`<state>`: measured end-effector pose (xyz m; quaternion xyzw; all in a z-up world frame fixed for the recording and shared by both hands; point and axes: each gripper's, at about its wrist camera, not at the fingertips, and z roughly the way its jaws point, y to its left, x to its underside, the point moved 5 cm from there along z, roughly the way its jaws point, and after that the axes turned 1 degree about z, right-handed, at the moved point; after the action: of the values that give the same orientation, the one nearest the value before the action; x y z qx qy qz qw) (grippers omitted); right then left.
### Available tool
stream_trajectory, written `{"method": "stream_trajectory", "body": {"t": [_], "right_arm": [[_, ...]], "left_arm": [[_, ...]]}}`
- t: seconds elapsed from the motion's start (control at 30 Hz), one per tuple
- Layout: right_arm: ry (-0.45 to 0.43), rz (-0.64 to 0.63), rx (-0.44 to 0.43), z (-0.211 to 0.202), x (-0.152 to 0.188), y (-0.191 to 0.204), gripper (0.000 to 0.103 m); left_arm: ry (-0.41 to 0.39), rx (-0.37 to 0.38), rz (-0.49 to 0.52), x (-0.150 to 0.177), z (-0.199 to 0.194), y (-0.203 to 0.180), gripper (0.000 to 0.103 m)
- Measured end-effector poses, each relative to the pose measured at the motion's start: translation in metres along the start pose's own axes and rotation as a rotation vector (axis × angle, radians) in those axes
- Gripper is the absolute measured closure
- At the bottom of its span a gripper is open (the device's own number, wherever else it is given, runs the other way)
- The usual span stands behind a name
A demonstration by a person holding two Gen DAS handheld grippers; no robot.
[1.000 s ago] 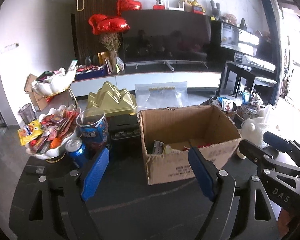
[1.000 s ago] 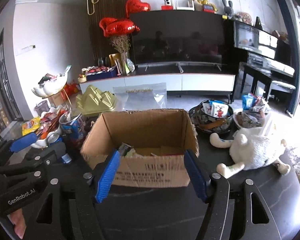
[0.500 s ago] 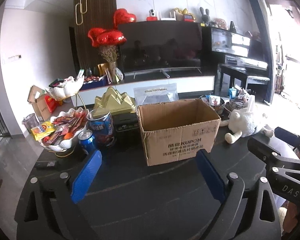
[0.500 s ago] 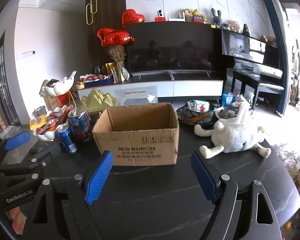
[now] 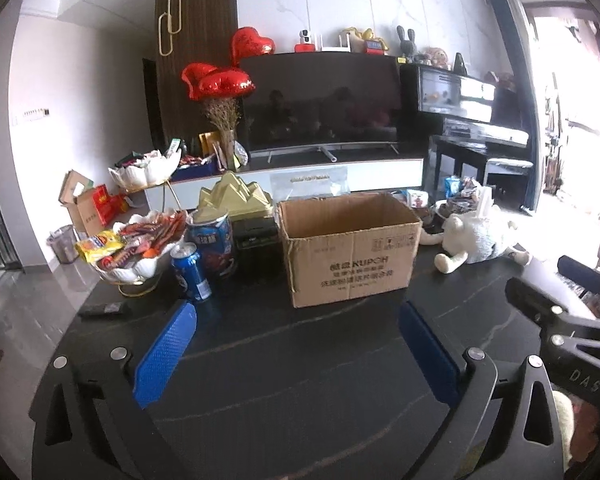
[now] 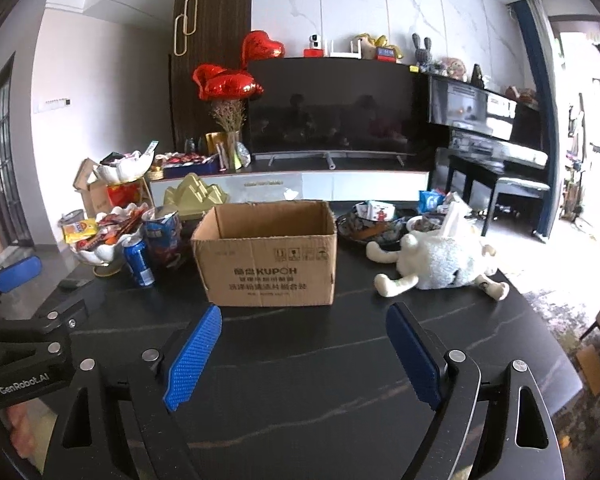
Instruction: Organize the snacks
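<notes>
- The snacks are piled in a white bowl near the table's left edge; more packets fill a dark dish at the far right, behind the plush toy.
- By my guess the foil packets are light, soft and slippery, so pinch one by a flat sealed edge and gently, since the contents may crush.
- The can and tub beside the bowl are stiff and would take a grip across the body.
- The box stands open at mid-table.
- The left gripper is empty, its jaws opening wide over bare table.
- The right gripper is spread and empty too.
</notes>
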<state>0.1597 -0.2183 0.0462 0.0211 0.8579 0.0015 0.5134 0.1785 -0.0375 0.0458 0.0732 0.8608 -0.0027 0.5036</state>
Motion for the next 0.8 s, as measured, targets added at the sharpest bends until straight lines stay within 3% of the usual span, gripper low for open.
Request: {"method": "stream_trajectory", "body": {"t": [0.8], "right_arm": [[-0.056, 0.005, -0.032, -0.038, 0.007, 0.008, 0.018]], "left_arm": [[-0.052, 0.006, -0.003, 0.006, -0.039, -0.001, 0.0]]}}
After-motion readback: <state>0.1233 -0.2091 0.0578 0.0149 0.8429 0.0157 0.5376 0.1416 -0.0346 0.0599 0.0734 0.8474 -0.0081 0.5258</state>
